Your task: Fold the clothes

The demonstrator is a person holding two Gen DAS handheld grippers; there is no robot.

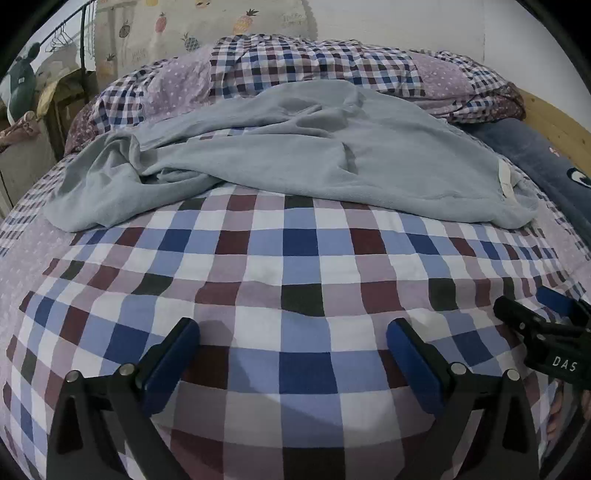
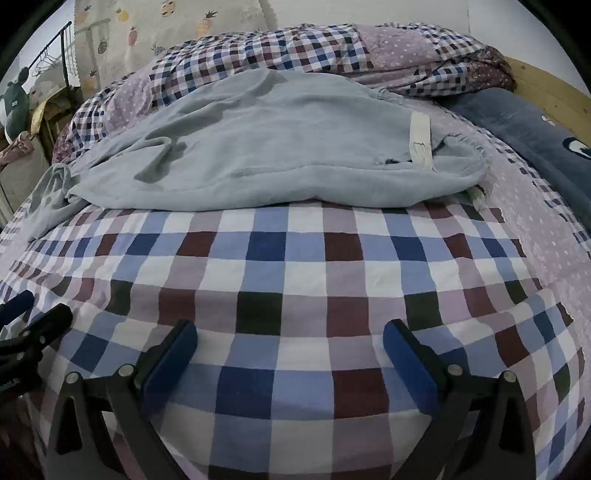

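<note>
Both tools are spread wide and hold nothing: the left tool point(image 1: 293, 338) and the right tool point(image 2: 290, 339) each hover low over the near part of the bed, their blue-padded fingers point(image 1: 173, 363) set well apart with bare checked cloth between them. From the left wrist view the right tool point(image 1: 546, 325) shows at the right edge, just beside the left one. Well ahead of both lies the crumpled pale grey-blue soft knit garment point(image 1: 295, 155), spread unevenly across the middle of the bed, unfolded, with rumpled folds bunched toward its left end and a white fabric label point(image 2: 419, 138) showing near its right end. It rests on the bed's checked cover of blue, maroon, white and lilac squares point(image 1: 295, 280). Behind the garment a heaped quilt in smaller checks with lilac dotted patches point(image 1: 314, 62) runs along the far side. To the right lies a dark blue plush pillow point(image 2: 517, 122) against a light wooden bed frame point(image 2: 554, 92). Behind the bed hangs a pale curtain printed with pineapples point(image 1: 192, 26), and at far left stands a black clothes rack with hangers point(image 1: 70, 33).
</note>
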